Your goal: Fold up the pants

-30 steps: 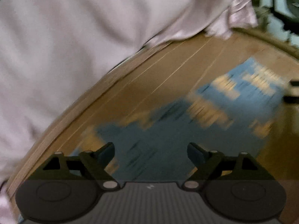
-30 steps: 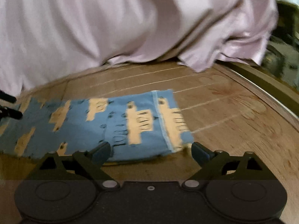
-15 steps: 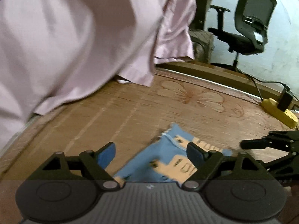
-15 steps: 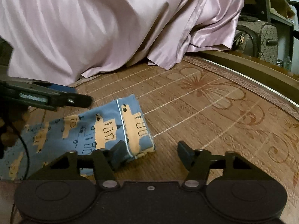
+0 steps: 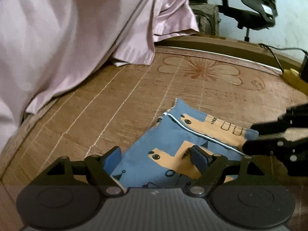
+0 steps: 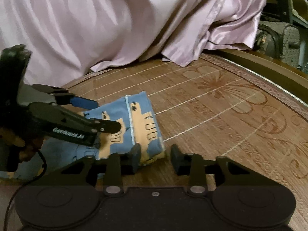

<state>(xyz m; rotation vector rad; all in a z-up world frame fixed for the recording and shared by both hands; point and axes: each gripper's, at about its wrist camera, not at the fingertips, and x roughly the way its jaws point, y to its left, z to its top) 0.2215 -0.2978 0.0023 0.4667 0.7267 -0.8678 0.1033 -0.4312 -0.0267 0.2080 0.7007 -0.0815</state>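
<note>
The blue pants (image 5: pixel 169 134) with orange print lie folded on a woven mat; a pale seam crosses them near the end. My left gripper (image 5: pixel 156 156) hangs open low over the pants, its fingers straddling the cloth's left edge. My right gripper (image 5: pixel 250 137) comes in from the right at the pants' far corner. In the right wrist view the pants (image 6: pixel 138 119) reach between the fingers of my right gripper (image 6: pixel 156 155), which stands open at a narrow gap with bare mat showing beside the corner. The left gripper (image 6: pixel 100 115) reaches in open above the pants.
A pink satin sheet (image 5: pixel 77 38) is piled behind and to the left. The mat (image 5: pixel 202 71) has a flower pattern and ends at a wooden frame (image 5: pixel 221 46). An office chair (image 5: pixel 256 3), a yellow power strip (image 5: pixel 294 79) and a bag (image 6: pixel 273 40) lie beyond.
My left gripper swung right, from the sheet's edge to the pants' end. My right gripper moved up to the pants' corner and its fingers drew much closer together.
</note>
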